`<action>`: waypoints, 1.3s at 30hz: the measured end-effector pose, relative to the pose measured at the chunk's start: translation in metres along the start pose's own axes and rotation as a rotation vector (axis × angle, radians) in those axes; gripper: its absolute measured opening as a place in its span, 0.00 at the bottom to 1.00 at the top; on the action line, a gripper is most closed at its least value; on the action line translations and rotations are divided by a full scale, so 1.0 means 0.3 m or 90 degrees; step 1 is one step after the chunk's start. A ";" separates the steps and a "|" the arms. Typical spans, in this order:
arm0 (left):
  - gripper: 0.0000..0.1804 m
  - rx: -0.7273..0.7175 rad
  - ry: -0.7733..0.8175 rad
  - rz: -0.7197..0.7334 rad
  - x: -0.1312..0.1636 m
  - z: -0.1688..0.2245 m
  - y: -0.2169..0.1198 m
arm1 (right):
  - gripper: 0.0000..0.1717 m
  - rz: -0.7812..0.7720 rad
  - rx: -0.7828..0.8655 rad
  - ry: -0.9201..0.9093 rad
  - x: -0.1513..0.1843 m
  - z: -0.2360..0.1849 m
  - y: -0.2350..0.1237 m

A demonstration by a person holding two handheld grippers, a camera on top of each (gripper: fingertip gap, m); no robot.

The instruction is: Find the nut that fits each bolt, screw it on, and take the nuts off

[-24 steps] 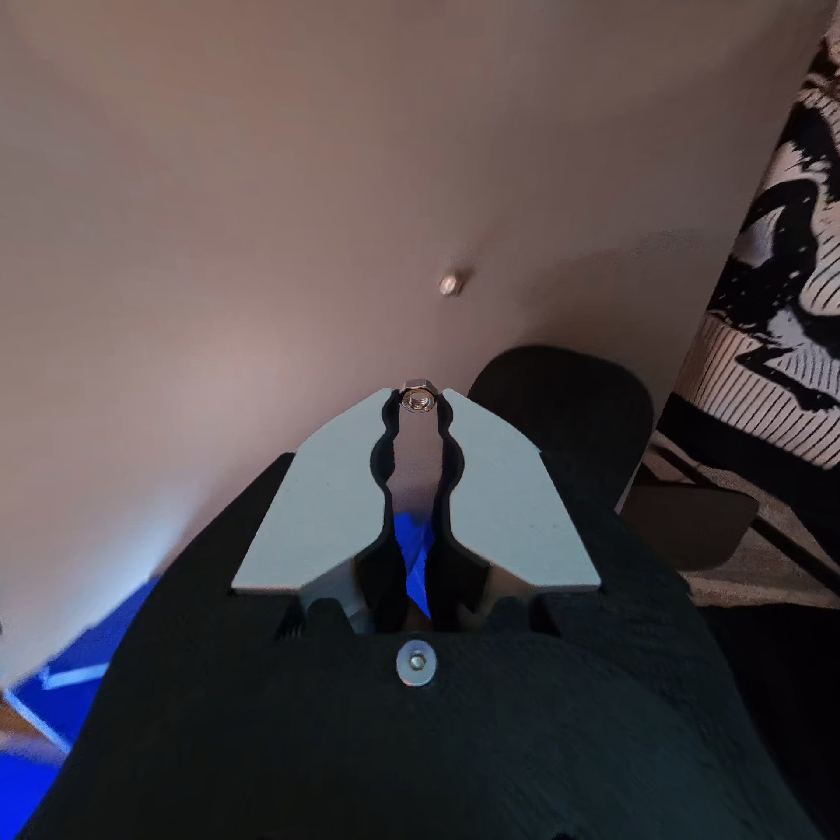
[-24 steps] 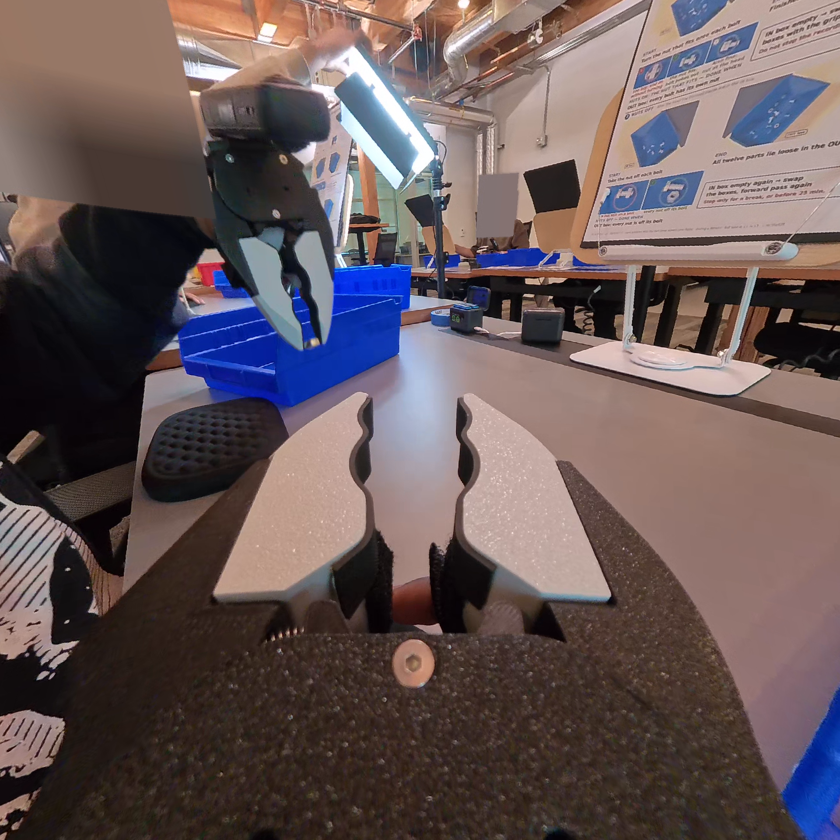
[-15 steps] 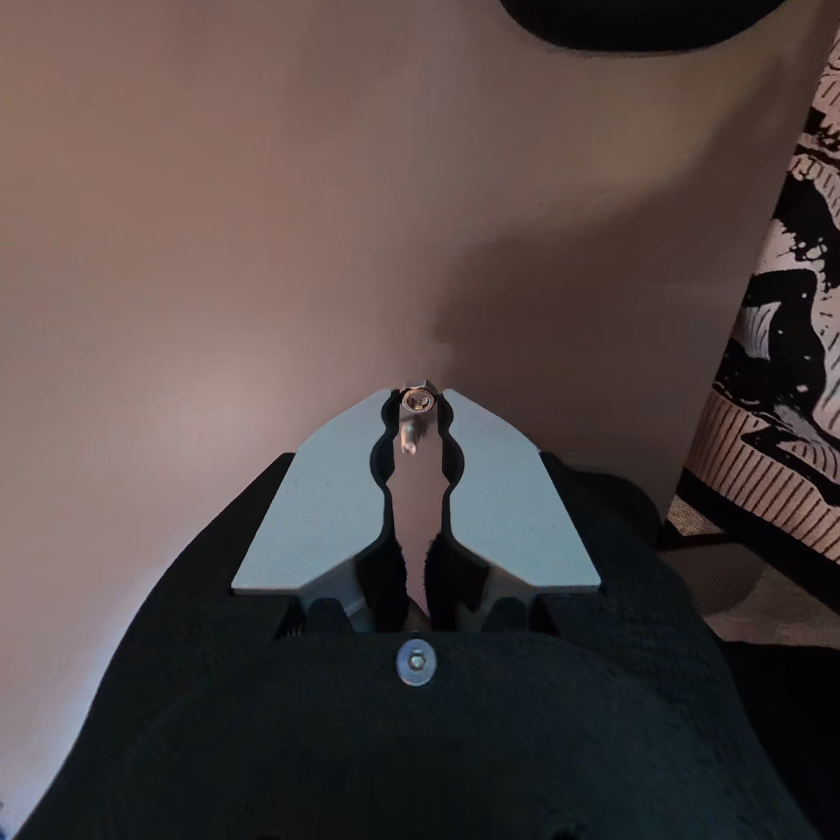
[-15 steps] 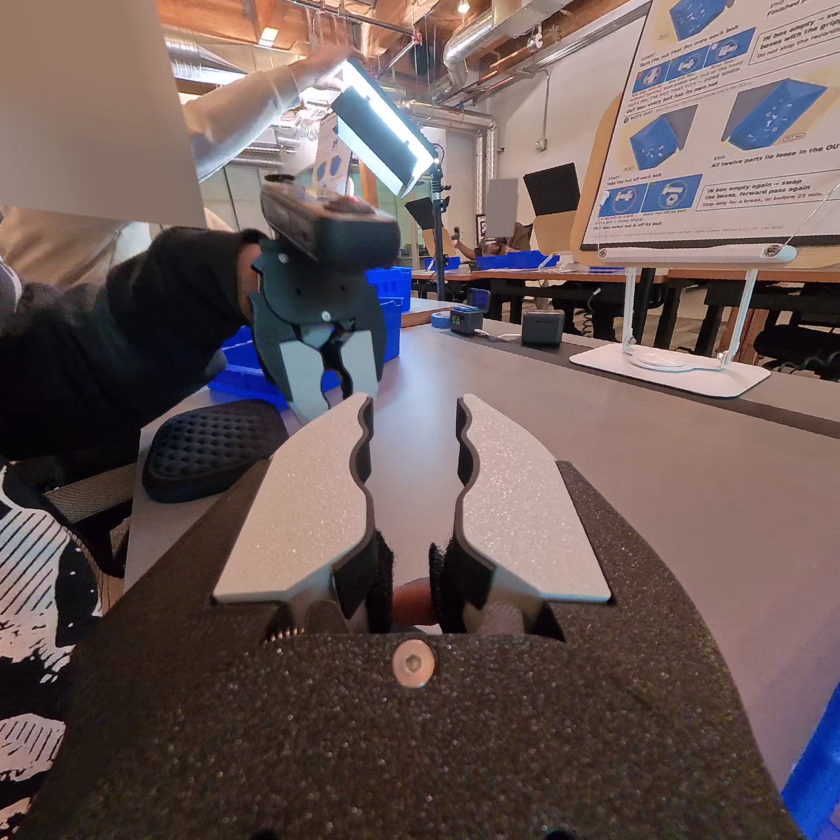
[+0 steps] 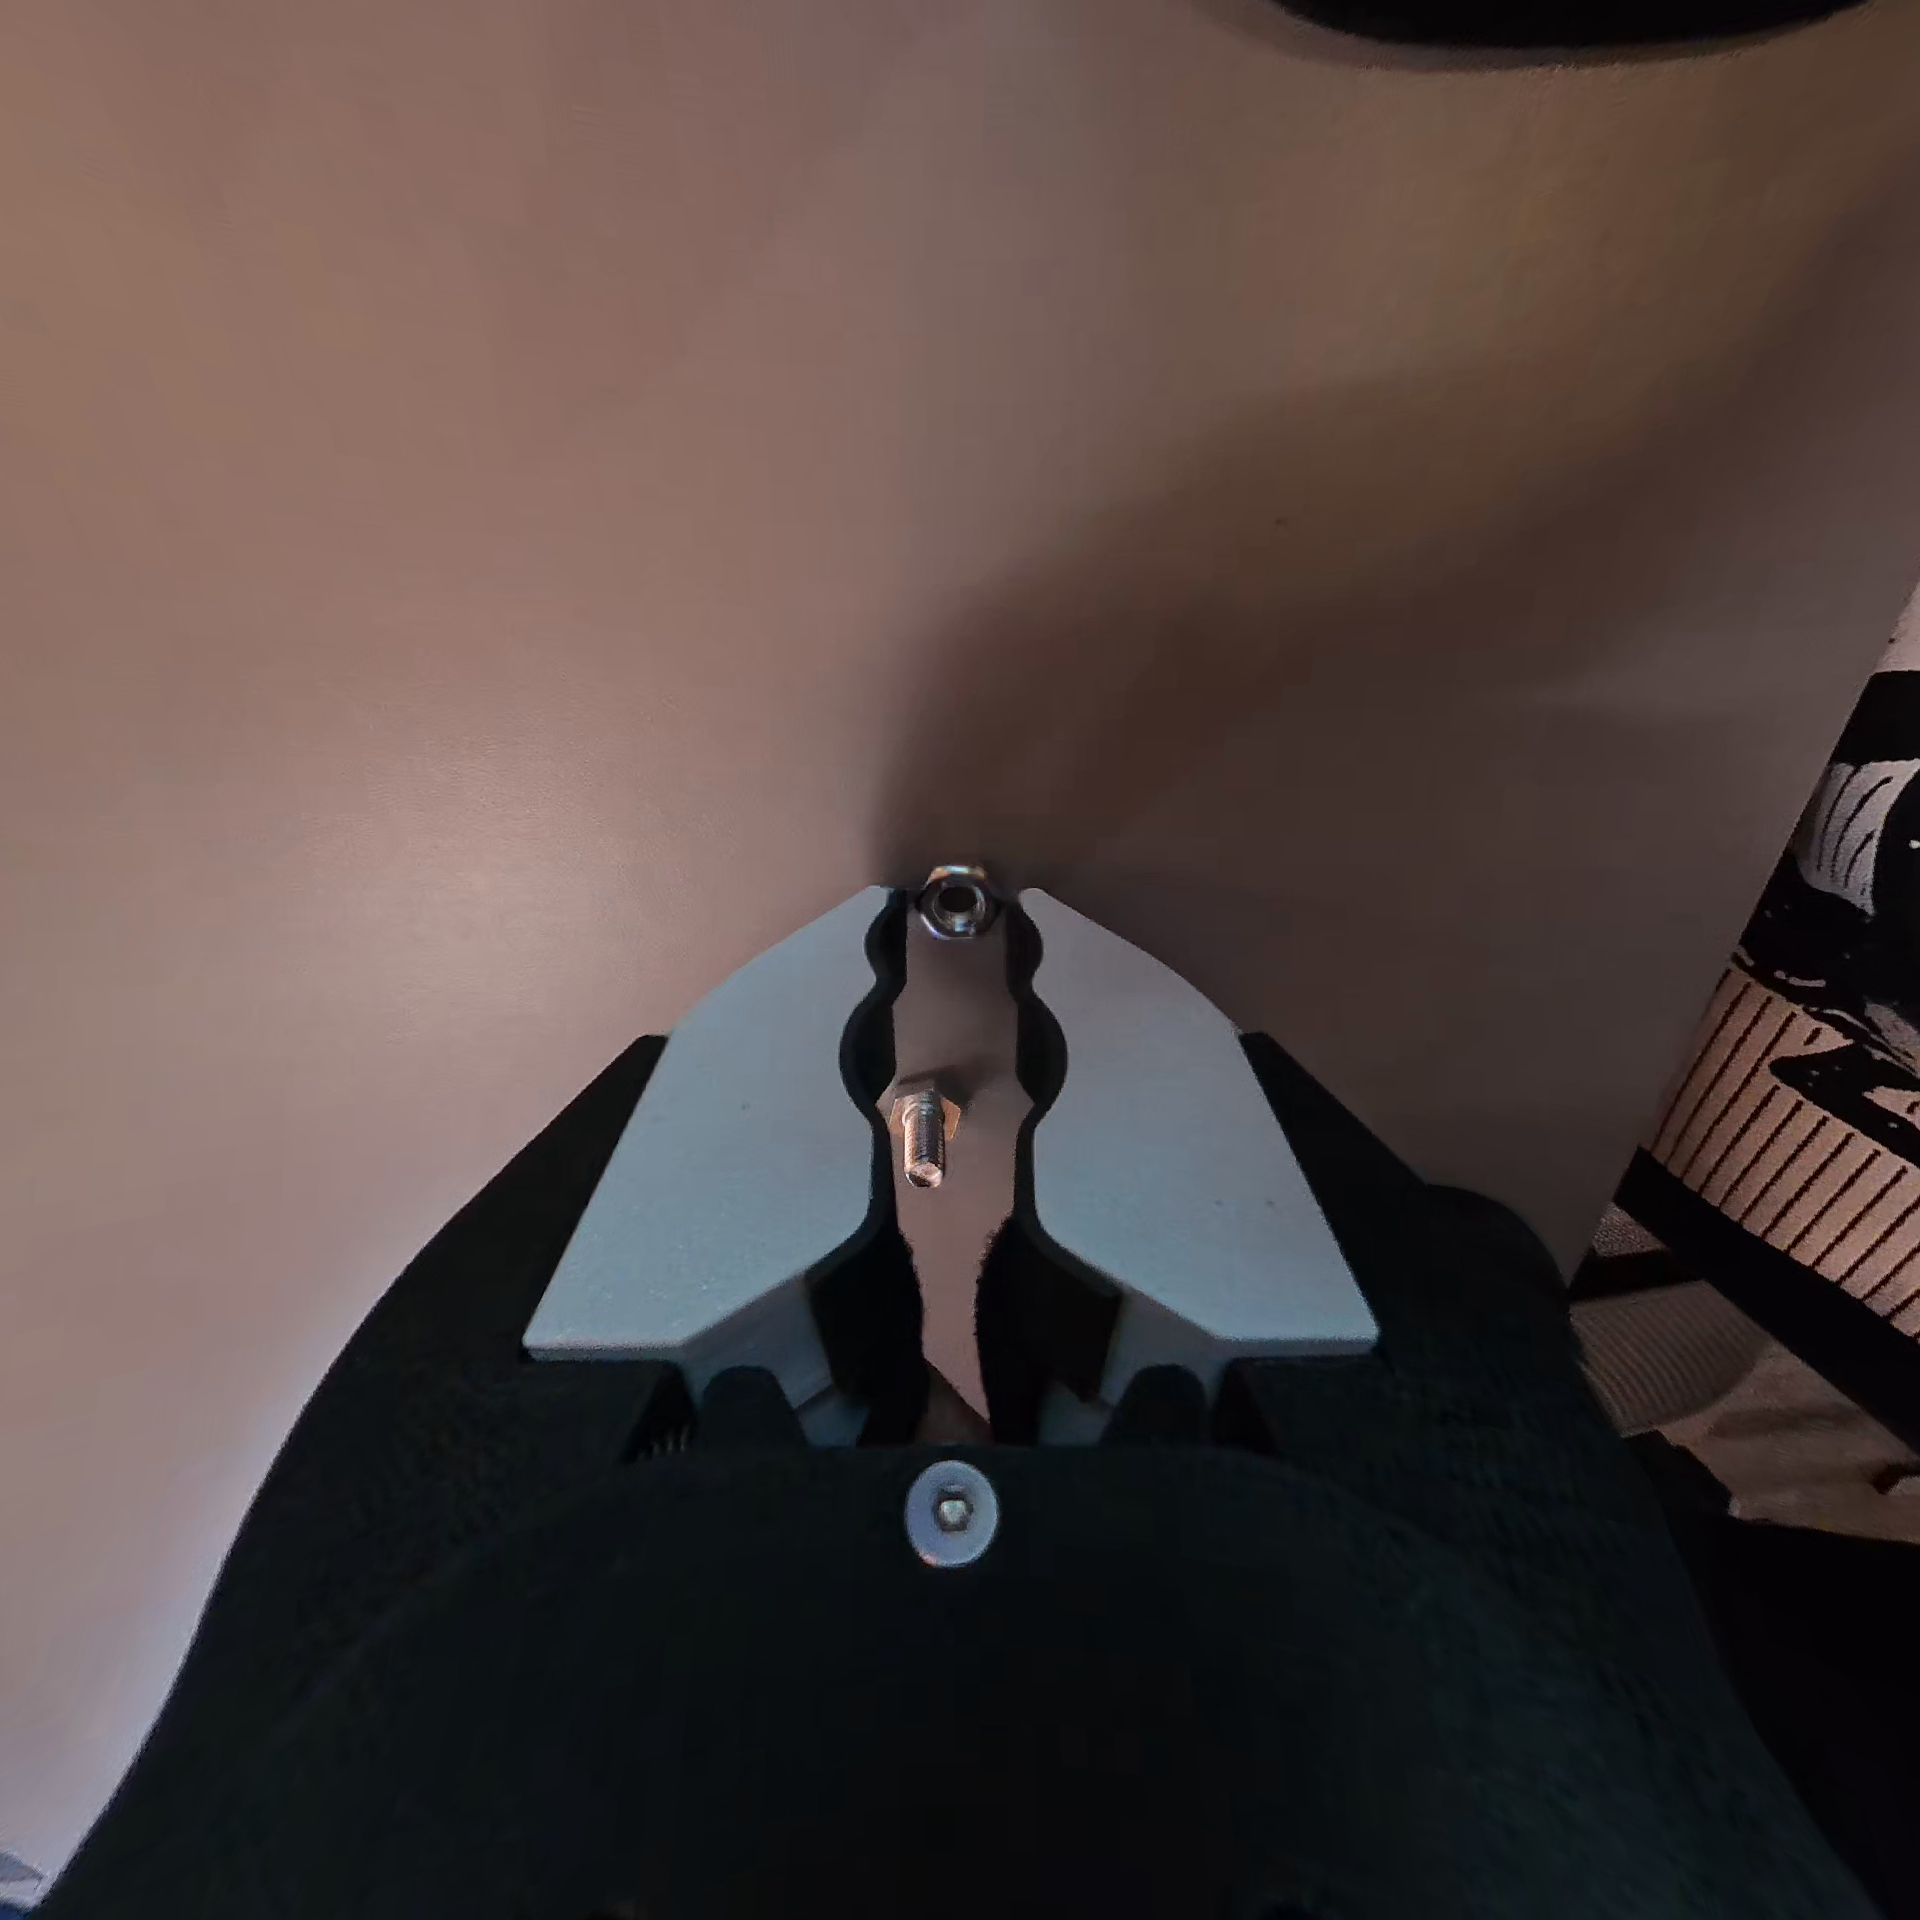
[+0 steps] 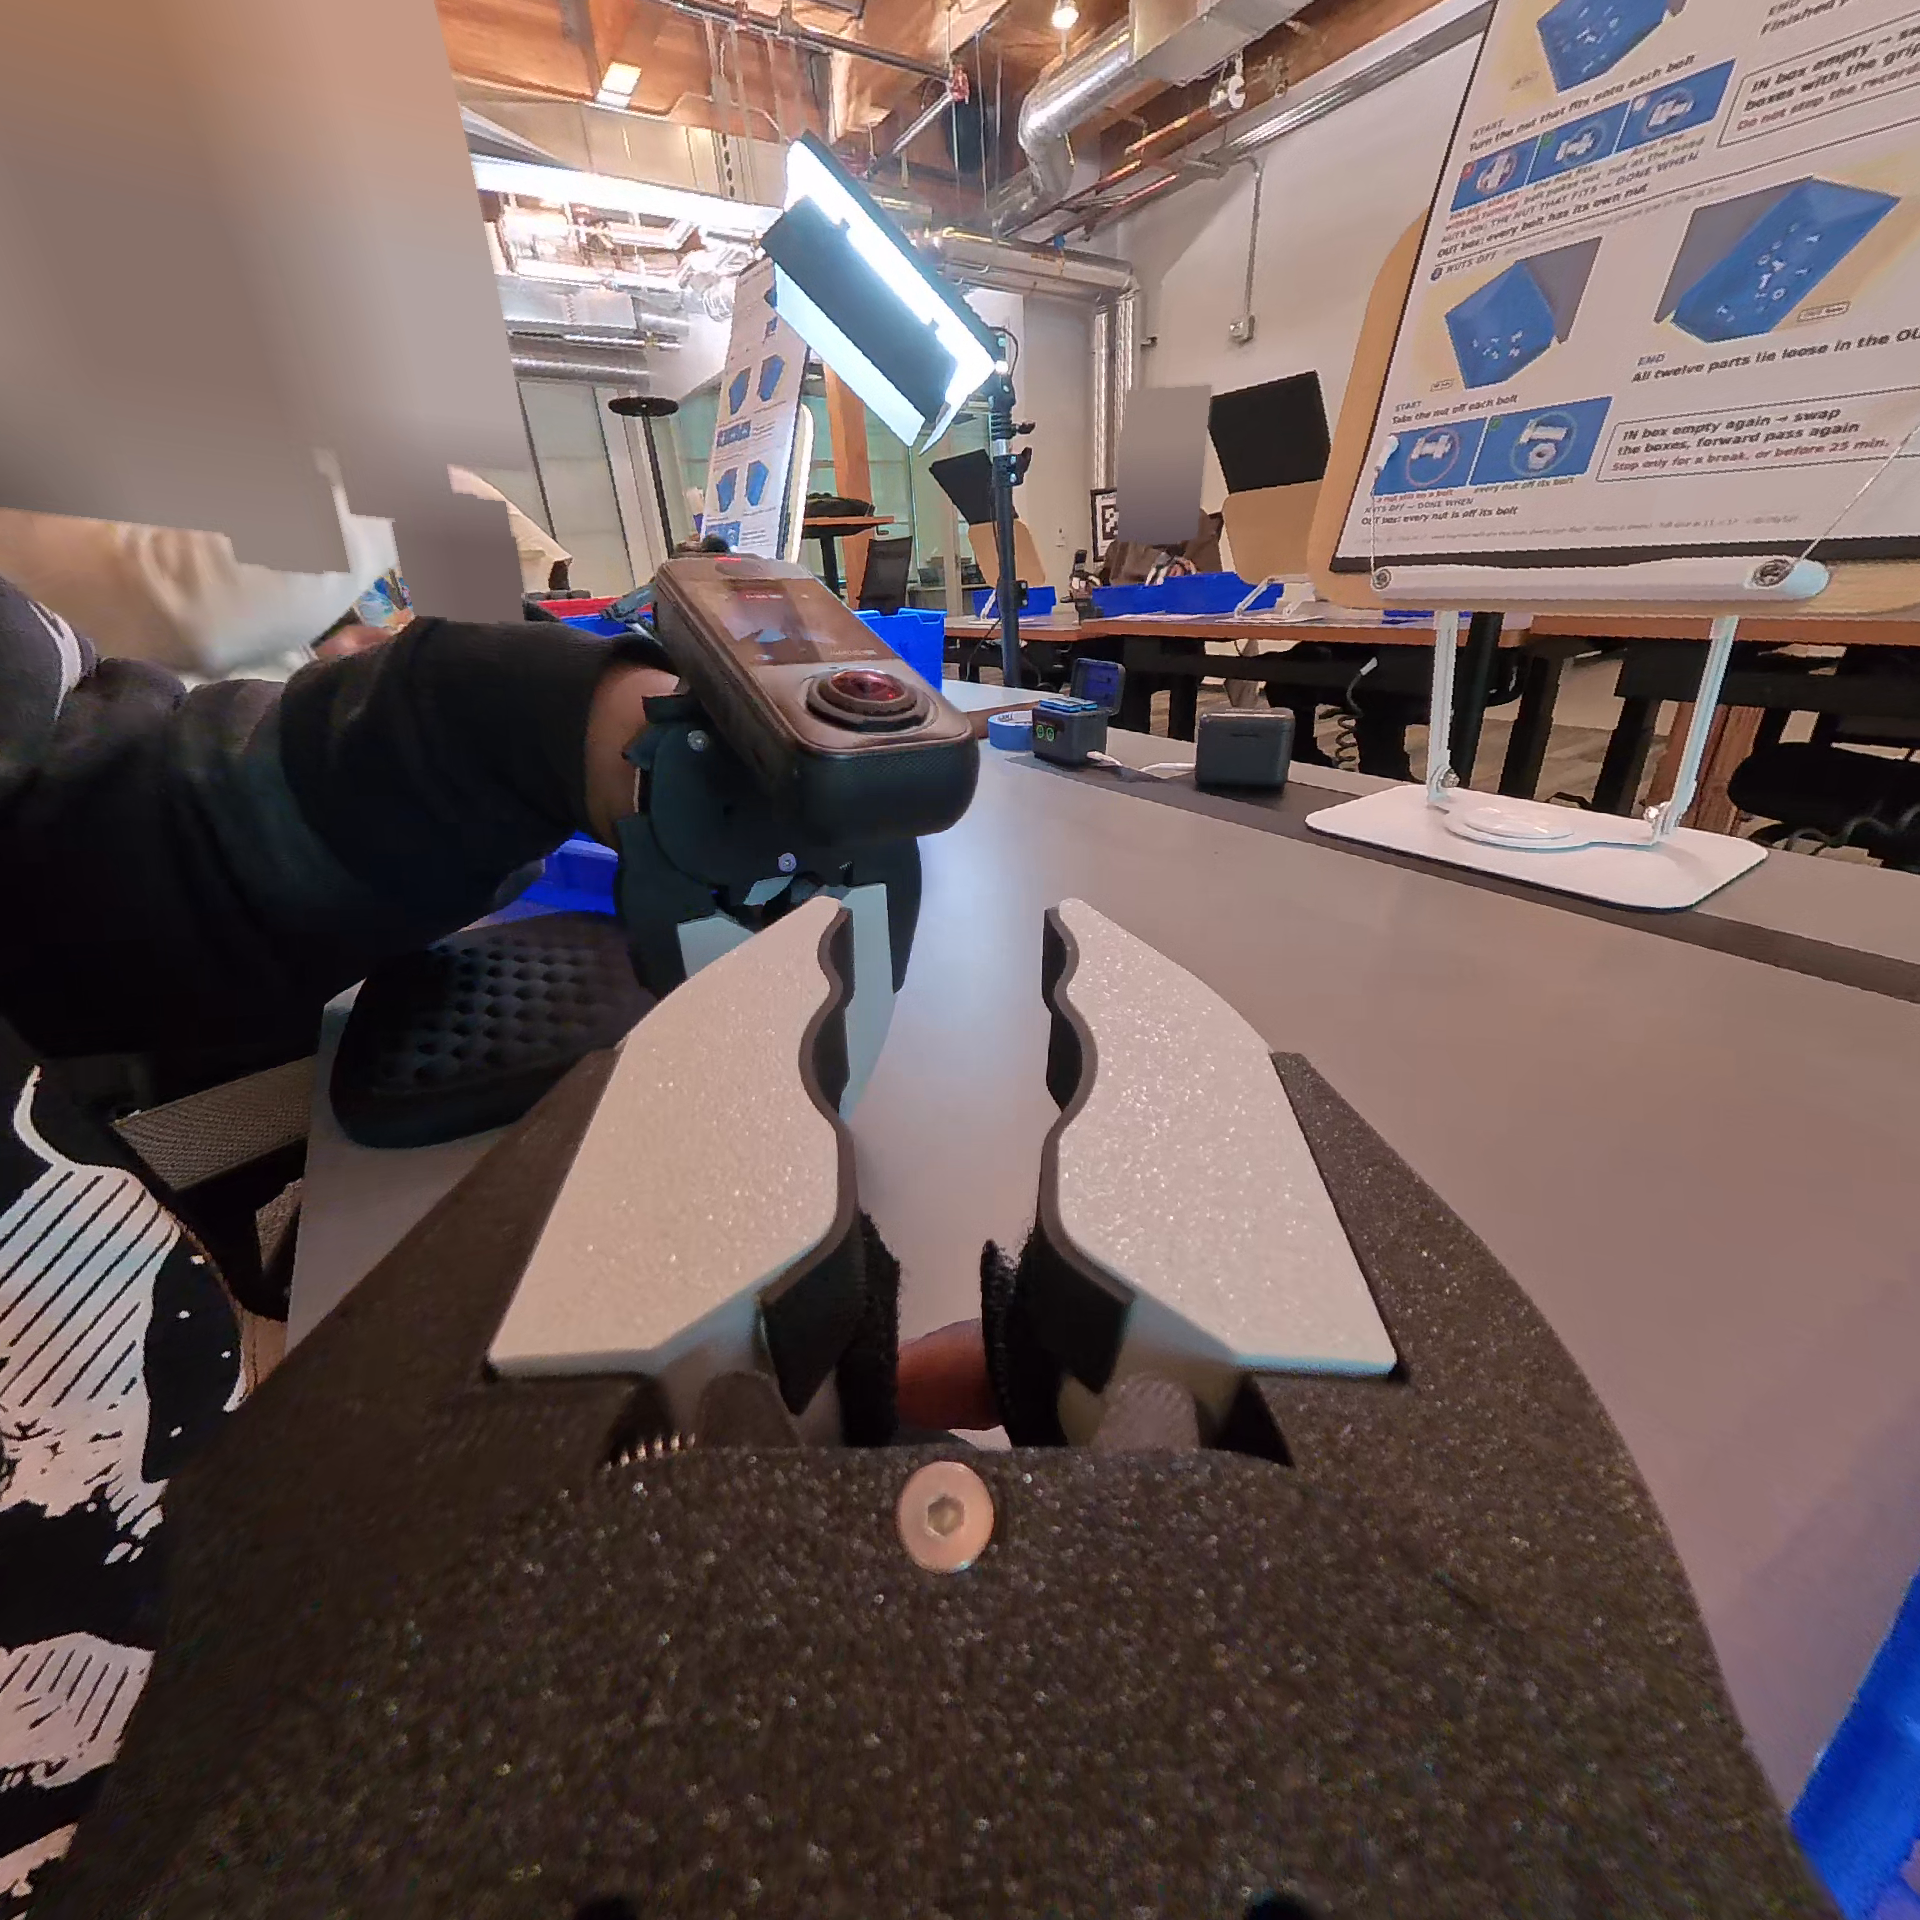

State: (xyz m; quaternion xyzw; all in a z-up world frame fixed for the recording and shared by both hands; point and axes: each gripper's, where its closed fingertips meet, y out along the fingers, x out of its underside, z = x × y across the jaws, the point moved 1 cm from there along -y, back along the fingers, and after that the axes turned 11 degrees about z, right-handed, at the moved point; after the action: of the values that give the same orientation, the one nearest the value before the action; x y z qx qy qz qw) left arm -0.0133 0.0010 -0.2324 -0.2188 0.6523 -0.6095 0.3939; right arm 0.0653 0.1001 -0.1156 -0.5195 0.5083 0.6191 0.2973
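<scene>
Steel is what I have at the very tips in the left wrist view: my left gripper point(image 5: 961, 914) is closed on a small nut point(image 5: 957, 914), bore facing the camera, just above the grey table point(image 5: 520, 520). Only the ends of the fingers point(image 5: 790, 1039) appear to bear on it, so I judge the hold thin; a slight twist or a bump on the table could flick the nut out and send it rolling. A bolt point(image 5: 921, 1138) lies on the table, seen through the gap between the fingers, threaded end toward me and apart from the nut. It is round and could roll if the gripper brushes it.

From the right wrist view, my right gripper point(image 6: 945, 925) stands wide and holds nothing, low over the table. The left gripper point(image 6: 769, 904) sits close ahead of it, its tips hidden behind my own left finger, so I cannot tell the grasp from here. The two are crowded; reaching for the bolt risks knocking them together. A blue bin point(image 6: 1870, 1787) shows at the lower right corner.
</scene>
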 end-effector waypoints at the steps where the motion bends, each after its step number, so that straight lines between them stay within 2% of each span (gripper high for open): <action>1: 0.12 0.000 -0.002 0.005 0.001 0.002 -0.001 | 0.20 0.000 0.000 0.000 0.000 0.000 0.000; 4: 0.14 -0.003 -0.020 0.048 0.000 0.007 -0.017 | 0.20 -0.004 0.000 0.000 0.003 0.000 0.001; 6: 0.16 -0.023 -0.036 0.118 -0.013 0.002 -0.043 | 0.20 -0.008 0.001 0.000 0.005 0.000 0.002; 8: 0.16 -0.041 -0.049 0.256 -0.051 0.003 -0.091 | 0.20 -0.014 0.001 -0.001 0.009 0.000 0.004; 10: 0.17 -0.063 -0.060 0.435 -0.089 0.007 -0.165 | 0.20 -0.024 0.000 -0.003 0.016 -0.002 0.008; 13: 0.19 -0.102 -0.095 0.682 -0.095 0.022 -0.284 | 0.21 -0.051 -0.005 -0.005 0.033 -0.006 0.018; 15: 0.19 -0.139 -0.111 0.797 -0.067 0.037 -0.334 | 0.21 -0.076 -0.011 -0.012 0.048 -0.013 0.027; 18: 0.21 -0.208 -0.112 0.913 -0.016 0.066 -0.375 | 0.21 -0.123 -0.024 -0.033 0.079 -0.027 0.046; 23: 0.27 -0.268 -0.106 1.034 0.053 0.104 -0.425 | 0.22 -0.206 -0.061 -0.045 0.138 -0.077 0.108; 27: 0.34 -0.247 -0.112 1.083 0.076 0.111 -0.445 | 0.22 -0.274 -0.110 -0.017 0.207 -0.147 0.193; 34: 0.37 -0.247 -0.107 1.090 0.080 0.114 -0.448 | 0.15 -0.452 -0.174 0.013 0.416 -0.242 0.310; 39: 0.37 -0.249 -0.103 1.091 0.081 0.117 -0.447 | 0.13 -0.491 -0.163 -0.031 0.478 -0.242 0.342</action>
State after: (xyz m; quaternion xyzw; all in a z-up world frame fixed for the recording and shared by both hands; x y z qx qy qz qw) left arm -0.0263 -0.0611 -0.1067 0.2395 0.6551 0.0352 0.7157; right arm -0.0426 -0.0223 -0.2142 -0.6901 0.1878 0.5327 0.4526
